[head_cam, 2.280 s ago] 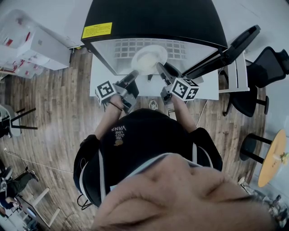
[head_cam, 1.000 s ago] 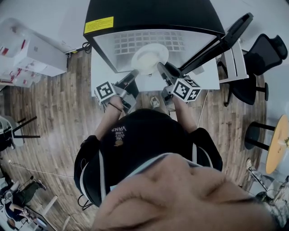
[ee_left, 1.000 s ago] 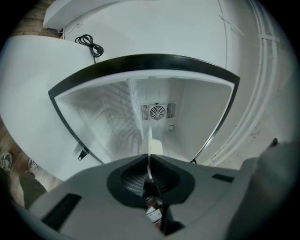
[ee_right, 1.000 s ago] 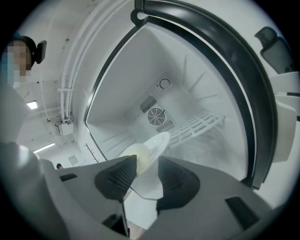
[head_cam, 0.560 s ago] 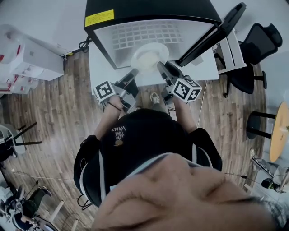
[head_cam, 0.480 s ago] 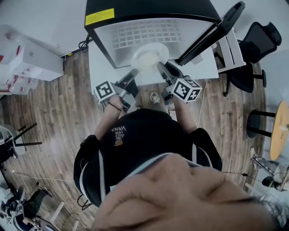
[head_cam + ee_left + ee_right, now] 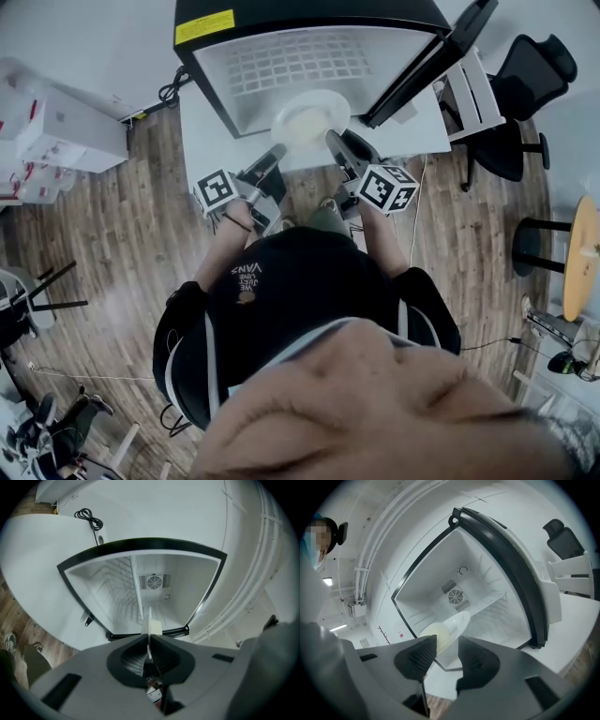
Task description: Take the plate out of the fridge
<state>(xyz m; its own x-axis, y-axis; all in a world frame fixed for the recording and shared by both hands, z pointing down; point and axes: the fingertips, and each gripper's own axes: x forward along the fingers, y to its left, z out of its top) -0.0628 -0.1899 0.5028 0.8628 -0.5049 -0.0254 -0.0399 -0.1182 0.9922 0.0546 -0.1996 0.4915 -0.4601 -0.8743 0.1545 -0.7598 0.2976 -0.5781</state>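
Left gripper (image 7: 277, 150) was clamped shut on the plate (image 7: 309, 117), with the near-left rim edge-on between its jaws. Right gripper (image 7: 332, 139) stood wide open and held nothing; the plate lay just ahead of its jaws, slightly left. The plate sat at the mouth of the fridge (image 7: 375, 11), between both tips. Likely the way out ran straight back toward the person. Left carried; right was close enough to take the opposite rim.

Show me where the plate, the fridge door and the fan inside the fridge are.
plate (image 7: 309, 119), head view, middle of its face.
fridge door (image 7: 427, 66), head view, its dark edge.
fan (image 7: 154, 581), left gripper view, centre of its round grille.
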